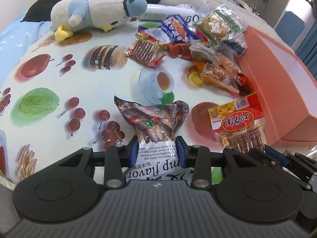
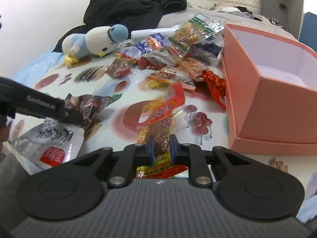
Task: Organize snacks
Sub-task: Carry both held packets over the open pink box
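My left gripper (image 1: 156, 152) is shut on a silver and brown snack bag (image 1: 154, 123) printed "flavor", squeezing its middle above the fruit-print cloth (image 1: 59, 79). The same bag (image 2: 59, 138) and the left gripper's arm (image 2: 43, 107) show at the left of the right wrist view. My right gripper (image 2: 160, 147) is shut on a long red and yellow snack pack (image 2: 161, 115), which also shows at the right of the left wrist view (image 1: 237, 125). A pile of snack packets (image 1: 198, 43) lies beyond, also seen in the right wrist view (image 2: 174, 59). An open pink box (image 2: 267, 91) stands to the right.
A blue and white plush bird (image 1: 95, 13) lies at the back left, also in the right wrist view (image 2: 95, 39). A white tube (image 1: 166, 12) lies behind the pile. Black clothing (image 2: 134, 6) is heaped at the back. The pink box shows at the right edge (image 1: 277, 83).
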`<action>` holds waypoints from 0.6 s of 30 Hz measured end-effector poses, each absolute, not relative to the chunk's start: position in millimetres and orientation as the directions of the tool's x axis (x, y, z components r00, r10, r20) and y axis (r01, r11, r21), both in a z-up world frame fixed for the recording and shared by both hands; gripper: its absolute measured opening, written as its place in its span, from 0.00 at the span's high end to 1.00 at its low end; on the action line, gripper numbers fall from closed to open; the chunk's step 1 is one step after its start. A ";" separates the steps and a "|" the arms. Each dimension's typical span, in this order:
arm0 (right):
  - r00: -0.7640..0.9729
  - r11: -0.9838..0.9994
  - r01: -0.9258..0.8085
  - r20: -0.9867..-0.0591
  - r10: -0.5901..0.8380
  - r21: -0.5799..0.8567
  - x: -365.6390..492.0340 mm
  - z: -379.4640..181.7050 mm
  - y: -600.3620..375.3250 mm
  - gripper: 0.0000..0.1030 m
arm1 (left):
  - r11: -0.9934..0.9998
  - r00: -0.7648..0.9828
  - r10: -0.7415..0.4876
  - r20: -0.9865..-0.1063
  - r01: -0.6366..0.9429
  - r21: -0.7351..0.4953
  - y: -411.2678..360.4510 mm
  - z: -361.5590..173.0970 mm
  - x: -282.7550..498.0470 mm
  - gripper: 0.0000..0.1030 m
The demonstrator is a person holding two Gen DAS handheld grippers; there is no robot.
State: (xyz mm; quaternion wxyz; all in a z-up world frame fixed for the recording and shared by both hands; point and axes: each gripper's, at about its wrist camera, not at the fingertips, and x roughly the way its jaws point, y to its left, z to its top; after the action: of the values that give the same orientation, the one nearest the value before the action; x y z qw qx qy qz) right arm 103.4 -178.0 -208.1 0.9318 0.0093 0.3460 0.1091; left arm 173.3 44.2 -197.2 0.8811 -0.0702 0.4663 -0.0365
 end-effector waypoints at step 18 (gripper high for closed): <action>0.794 0.981 -0.154 -0.577 0.192 0.116 84.5 -151.3 -203.3 0.86 | 0.984 0.634 -0.168 -0.755 0.065 -0.164 12.9 -127.6 145.2 0.58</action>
State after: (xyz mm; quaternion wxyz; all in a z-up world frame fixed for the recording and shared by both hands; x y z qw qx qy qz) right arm 84.5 -203.3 -151.3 0.9464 0.0316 0.3080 0.0914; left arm 145.2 12.9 -127.6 0.9018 -0.0606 0.4229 -0.0647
